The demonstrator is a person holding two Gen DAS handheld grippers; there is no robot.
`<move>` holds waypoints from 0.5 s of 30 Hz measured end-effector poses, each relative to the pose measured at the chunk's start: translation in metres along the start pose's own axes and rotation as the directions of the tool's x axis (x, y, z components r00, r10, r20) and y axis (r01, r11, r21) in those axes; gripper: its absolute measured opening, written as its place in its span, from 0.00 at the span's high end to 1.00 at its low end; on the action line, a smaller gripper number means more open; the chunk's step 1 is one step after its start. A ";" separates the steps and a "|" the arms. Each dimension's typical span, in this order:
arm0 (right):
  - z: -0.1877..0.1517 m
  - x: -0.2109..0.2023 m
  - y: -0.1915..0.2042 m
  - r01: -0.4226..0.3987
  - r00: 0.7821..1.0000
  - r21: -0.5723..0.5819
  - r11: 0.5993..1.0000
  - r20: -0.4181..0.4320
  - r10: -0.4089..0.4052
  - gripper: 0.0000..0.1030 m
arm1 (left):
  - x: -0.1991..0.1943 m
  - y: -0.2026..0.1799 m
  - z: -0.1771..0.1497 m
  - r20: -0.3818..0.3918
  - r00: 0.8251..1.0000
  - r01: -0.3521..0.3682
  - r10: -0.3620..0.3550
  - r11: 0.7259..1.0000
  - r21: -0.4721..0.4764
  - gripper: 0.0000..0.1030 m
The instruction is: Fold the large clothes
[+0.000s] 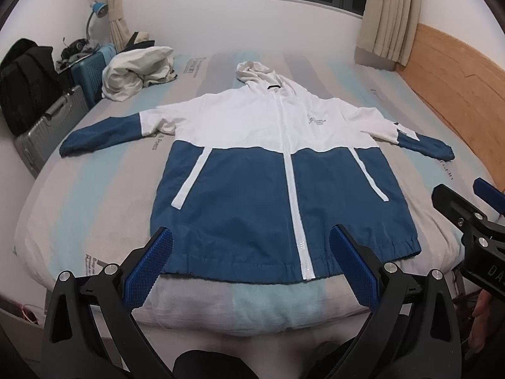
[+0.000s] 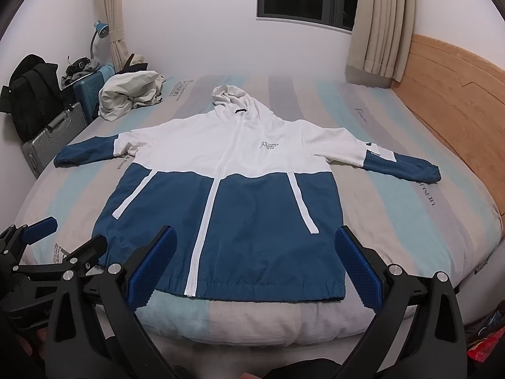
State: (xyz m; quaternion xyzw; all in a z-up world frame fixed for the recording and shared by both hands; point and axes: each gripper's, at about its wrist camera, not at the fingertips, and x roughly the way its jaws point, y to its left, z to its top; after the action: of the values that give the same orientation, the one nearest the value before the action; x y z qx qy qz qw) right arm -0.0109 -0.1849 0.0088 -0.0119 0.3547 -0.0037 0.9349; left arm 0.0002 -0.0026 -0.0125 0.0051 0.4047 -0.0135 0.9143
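We saw a jacket (image 1: 252,173) that was white across the hood, chest and upper sleeves and deep blue below, with white zip and pocket stripes and blue cuffs. The bed (image 1: 94,189) wore a sheet striped in pale grey, light turquoise and off-white, printed with small dark lettering. Each claw, left (image 1: 251,271) and right (image 2: 255,271), was black with blue ribbed pads. The headboard (image 2: 457,101) was light wood, the curtains (image 2: 378,15) beige, the lamp (image 1: 99,8) blue, one suitcase (image 1: 50,132) silver.
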 end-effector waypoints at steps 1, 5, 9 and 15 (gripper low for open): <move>0.000 0.000 0.000 0.001 1.000 0.001 1.000 -0.001 -0.001 0.07 | 0.001 -0.002 -0.002 0.004 1.000 -0.013 0.013 1.000 0.001 0.06; -0.001 0.002 0.002 0.013 1.000 -0.009 1.000 0.000 -0.013 0.07 | 0.003 0.002 -0.004 -0.006 1.000 0.009 -0.009 1.000 -0.026 0.06; -0.002 0.002 0.003 0.015 1.000 -0.012 1.000 -0.001 -0.015 0.07 | 0.003 -0.001 -0.006 -0.016 1.000 0.001 0.000 1.000 0.018 0.06; -0.003 0.004 0.003 0.018 1.000 -0.011 1.000 -0.003 -0.018 0.07 | 0.003 -0.004 -0.003 -0.005 1.000 -0.004 0.004 1.000 0.017 0.06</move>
State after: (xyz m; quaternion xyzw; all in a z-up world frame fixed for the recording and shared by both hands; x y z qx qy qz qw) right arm -0.0100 -0.1817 0.0038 -0.0204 0.3559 -0.0099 0.9342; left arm 0.0003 -0.0071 -0.0164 0.0136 0.4068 -0.0150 0.9133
